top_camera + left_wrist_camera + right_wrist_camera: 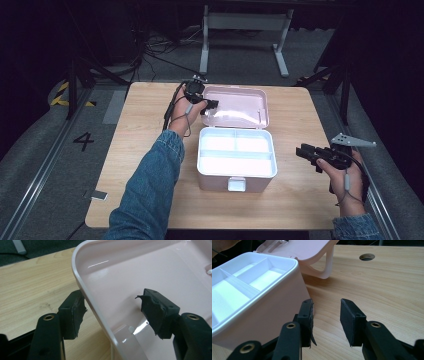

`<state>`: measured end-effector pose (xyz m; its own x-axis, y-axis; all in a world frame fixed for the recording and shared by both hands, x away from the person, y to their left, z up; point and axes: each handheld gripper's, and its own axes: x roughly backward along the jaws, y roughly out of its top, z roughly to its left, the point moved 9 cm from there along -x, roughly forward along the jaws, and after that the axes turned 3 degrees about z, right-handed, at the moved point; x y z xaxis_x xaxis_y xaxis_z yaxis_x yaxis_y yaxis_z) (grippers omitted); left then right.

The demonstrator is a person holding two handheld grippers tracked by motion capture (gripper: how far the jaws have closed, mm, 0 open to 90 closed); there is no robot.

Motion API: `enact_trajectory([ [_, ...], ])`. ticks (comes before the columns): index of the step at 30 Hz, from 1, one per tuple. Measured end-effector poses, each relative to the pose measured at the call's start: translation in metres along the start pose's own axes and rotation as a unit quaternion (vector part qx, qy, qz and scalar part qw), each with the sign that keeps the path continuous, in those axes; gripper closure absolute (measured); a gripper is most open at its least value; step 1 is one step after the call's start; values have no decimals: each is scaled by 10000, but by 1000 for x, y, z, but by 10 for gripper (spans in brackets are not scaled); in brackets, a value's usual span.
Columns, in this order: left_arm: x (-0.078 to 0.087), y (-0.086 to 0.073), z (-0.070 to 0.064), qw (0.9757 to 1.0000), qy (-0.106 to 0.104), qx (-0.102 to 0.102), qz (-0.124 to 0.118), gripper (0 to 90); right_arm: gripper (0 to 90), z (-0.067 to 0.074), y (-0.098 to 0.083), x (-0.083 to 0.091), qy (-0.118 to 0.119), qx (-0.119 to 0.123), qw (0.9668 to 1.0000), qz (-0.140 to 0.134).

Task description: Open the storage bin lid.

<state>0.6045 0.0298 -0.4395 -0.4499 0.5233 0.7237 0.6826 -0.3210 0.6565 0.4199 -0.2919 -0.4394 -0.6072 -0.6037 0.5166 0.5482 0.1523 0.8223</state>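
Pink box [236, 167] sits mid-bench toward the near edge, latch facing the person, white divided tray inside, long axis along the bench [150, 200] width. Lid [240, 107] flung back flat toward the far edge. Left tool [209, 106] straddles the lid's left rim, pads spread, not pinching. Right tool [306, 152] spread, empty, near the right edge. "4" is marked on the floor at left.

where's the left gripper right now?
In the high view the left gripper is at the left edge of the open pink lid, behind the white box. Its own view shows its jaws straddling the lid's rim, pads not touching.
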Motion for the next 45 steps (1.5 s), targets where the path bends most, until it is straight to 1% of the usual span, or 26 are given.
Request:
enact_trajectory([
  [3,-3,-2,1,9999,16,124,86,365,632,0,0,0,7,-11,10000,9],
  [6,-5,-6,1,9995,-17,223,226,362,631,0,0,0,12,-12,10000,1],
  [7,-6,-7,2,9994,-3,228,267,356,630,0,0,0,12,-13,10000,2],
  [10,-7,-11,5,9991,142,54,383,361,629,0,0,0,7,-12,10000,10],
  [14,-6,-9,4,9995,174,34,256,334,627,-1,-1,0,-4,-23,10000,9],
  [16,-4,-9,3,9995,209,-45,232,312,625,0,-1,0,-1,-32,10000,19],
  [17,-2,-8,3,9993,268,-112,221,298,625,0,-1,0,6,-27,10000,18],
  [19,2,-6,2,9992,334,-166,138,279,623,-1,-1,0,-8,-34,10000,10],
  [20,5,-6,1,9992,339,-161,110,271,622,-1,-1,0,-12,-29,10000,4],
  [23,14,-3,-3,9992,301,-262,-20,265,620,-1,-2,0,4,-27,10000,26],
  [24,14,-3,-3,9992,301,-262,-20,263,620,-1,-2,-1,3,-28,10000,23],
  [27,28,-2,-12,9988,224,-397,-149,260,619,-1,-2,-2,-2,-31,10000,35],
  [28,39,-2,-19,9982,161,-519,-268,258,618,0,-2,-3,35,-43,10000,51],
  [29,39,-2,-19,9982,161,-519,-268,257,618,0,-2,-3,31,-47,10000,56],
  [30,52,-2,-25,9973,133,-615,-387,257,618,0,-1,-4,39,-34,10000,52],
  [31,58,-2,-29,9966,103,-680,-444,257,617,-1,0,-4,32,-57,10000,45],
  [32,58,-2,-29,9966,103,-680,-444,256,617,-1,2,-5,54,-29,10000,35],
  [33,73,-3,-35,9952,90,-803,-552,256,615,0,3,-6,53,-32,10000,38],
  [34,78,-3,-38,9947,75,-827,-614,256,614,0,4,-6,78,-15,10000,49],
  [37,99,-6,-48,9921,8,-991,-763,256,605,1,12,-9,135,-5,9999,15],
  [38,106,-9,-51,9919,-10,-1019,-761,256,602,1,14,-9,145,-1,9999,14],
  [39,114,-11,-53,9905,-2,-1121,-792,256,599,0,17,-10,159,24,9999,4],
  [40,120,-13,-55,9898,8,-1168,-818,255,598,0,20,-11,171,46,9998,-3],
  [42,131,-18,-58,9886,45,-1223,-880,255,596,-2,22,-13,195,54,9998,21],
  [43,131,-18,-58,9886,45,-1223,-880,255,594,-2,23,-14,192,64,9998,2],
  [45,143,-25,-59,9871,95,-1297,-936,254,593,-3,25,-14,207,37,9998,3],
])
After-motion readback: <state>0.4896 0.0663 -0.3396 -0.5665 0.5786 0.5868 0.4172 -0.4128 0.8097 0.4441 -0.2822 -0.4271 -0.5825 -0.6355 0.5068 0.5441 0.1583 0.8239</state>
